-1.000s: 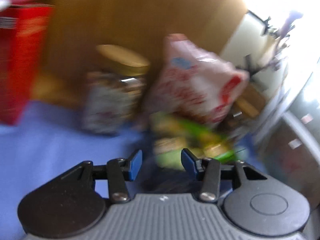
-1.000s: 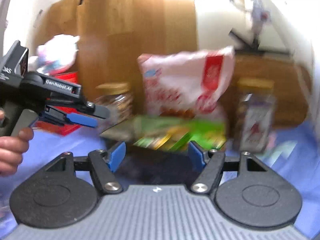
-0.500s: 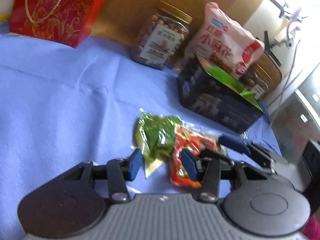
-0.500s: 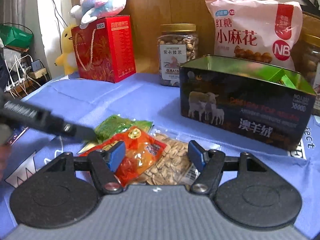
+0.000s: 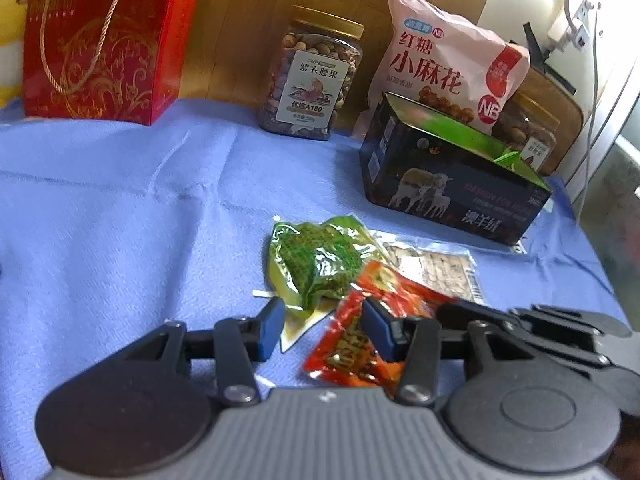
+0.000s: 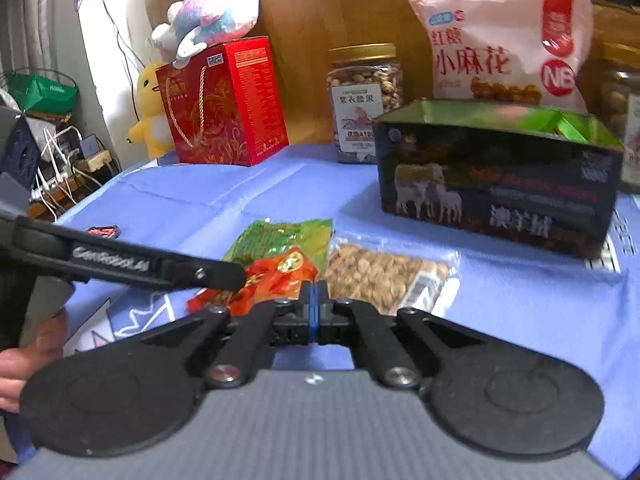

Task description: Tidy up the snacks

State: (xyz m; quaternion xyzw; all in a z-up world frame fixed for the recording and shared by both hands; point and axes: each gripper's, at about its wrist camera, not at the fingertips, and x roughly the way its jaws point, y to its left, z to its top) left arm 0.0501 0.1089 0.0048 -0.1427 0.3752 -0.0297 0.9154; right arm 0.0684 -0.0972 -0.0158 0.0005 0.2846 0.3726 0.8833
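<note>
The blue-clothed surface (image 5: 120,200) carries everything. At its far edge stand a red gift box (image 6: 224,104), cut off at the top in my left view, a pink snack bag (image 6: 500,44), and a jar of nuts (image 5: 312,80); a second jar (image 6: 624,116) is half hidden behind the bag. The dark tin box (image 6: 496,184) sits open toward the far right corner, with something green inside that I cannot make out. The snacks lie mid-surface: a green packet (image 5: 316,260), an orange-red packet (image 5: 360,340) overlapping it, and a clear peanut packet (image 6: 384,272) touching both. My left gripper (image 5: 322,330) hangs released over them, fingers apart, gripping nothing. My right gripper (image 6: 313,304) is clenched, pads together, empty.
</note>
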